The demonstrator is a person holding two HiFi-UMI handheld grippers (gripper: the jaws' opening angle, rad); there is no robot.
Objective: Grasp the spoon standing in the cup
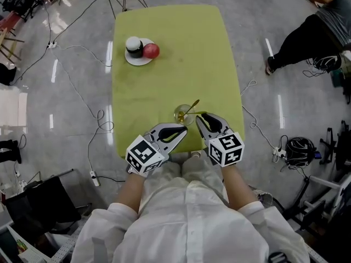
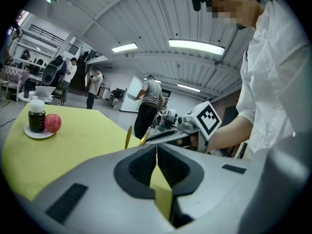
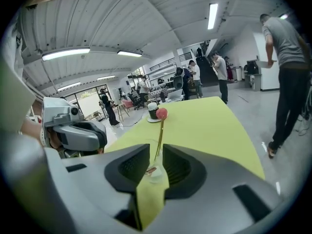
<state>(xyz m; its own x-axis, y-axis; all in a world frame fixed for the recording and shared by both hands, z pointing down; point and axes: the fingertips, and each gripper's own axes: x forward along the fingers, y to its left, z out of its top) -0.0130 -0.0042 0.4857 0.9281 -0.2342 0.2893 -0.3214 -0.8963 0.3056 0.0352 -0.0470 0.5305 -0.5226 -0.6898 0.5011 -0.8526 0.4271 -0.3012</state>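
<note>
Yellow-green desk (image 1: 175, 48), front edge: the spoon (image 1: 192, 108) leans in the cup (image 1: 181, 115). The right gripper (image 3: 157, 149) has jaws partly apart and empty; the left gripper (image 2: 156, 147) has jaws together. We should centre the handle between the right jaws before closing.

No text, label or number seems readable in any view.

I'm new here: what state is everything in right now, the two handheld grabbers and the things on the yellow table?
Cup: upright.
Spoon: standing tilted inside it, not grasped.
Left gripper: shut, empty.
Right gripper: open, facing the spoon, not touching it.
Jar: upright, lid on.
Red fruit: whole, beside the jar on the plate.
</note>
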